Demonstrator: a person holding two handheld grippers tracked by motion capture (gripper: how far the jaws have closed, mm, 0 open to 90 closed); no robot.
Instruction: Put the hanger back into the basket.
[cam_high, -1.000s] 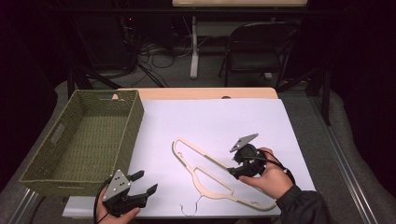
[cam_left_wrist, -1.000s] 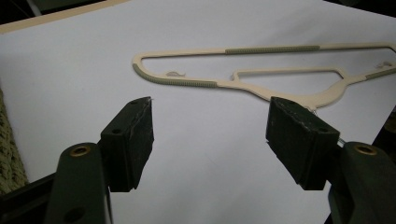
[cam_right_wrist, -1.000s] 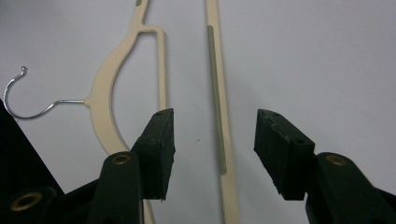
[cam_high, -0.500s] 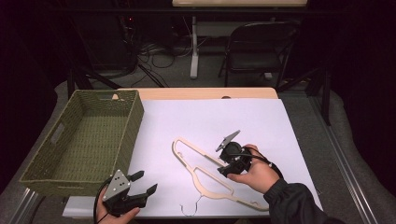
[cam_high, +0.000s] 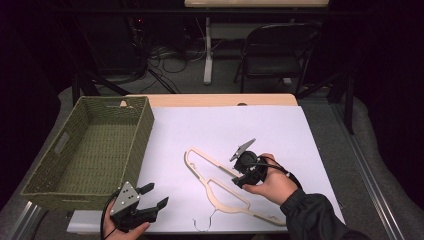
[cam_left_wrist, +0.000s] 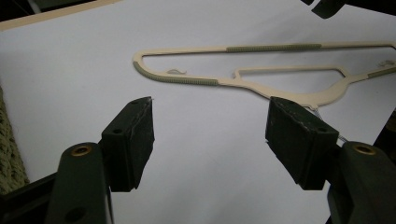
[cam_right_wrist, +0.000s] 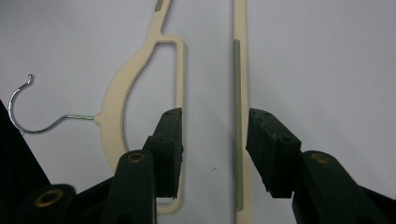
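Jaws, left to right: L gripper (cam_high: 150, 196) stands wide w/ nothing between, parked off the hanger's hook end, near the table's front edge. R gripper (cam_high: 239, 176) has just been closing; its jaws now straddle the hanger's straight bar (cam_right_wrist: 239, 116), pads not yet pressing, a gap shows each side in the right gripper view.

Landmark = hanger (cam_high: 220, 187), flat on the white sheet (cam_high: 280, 125). Basket (cam_high: 85, 145) sits well left of it, apart, nothing inside. Hook (cam_high: 206, 223) points toward the front edge, just right of the L gripper.

Handling, as a judgement: hanger looks light, thin, stiff, prob. plastic or wood; smooth cream parts could slip. Ribbed greenish strips (cam_left_wrist: 273, 47) on the bar and shoulder should give better bite. Best hold: the bar on a ribbed stretch, near mid-length so it won't swing or tip. Wire hook is thin, poor grab spot. Lying flat, so pads must get low beside the bar w/o scraping the sheet.

Count: 1 hanger, 1 basket, 1 sheet, 2 grippers, 1 chair (cam_high: 280, 50) behind the table.
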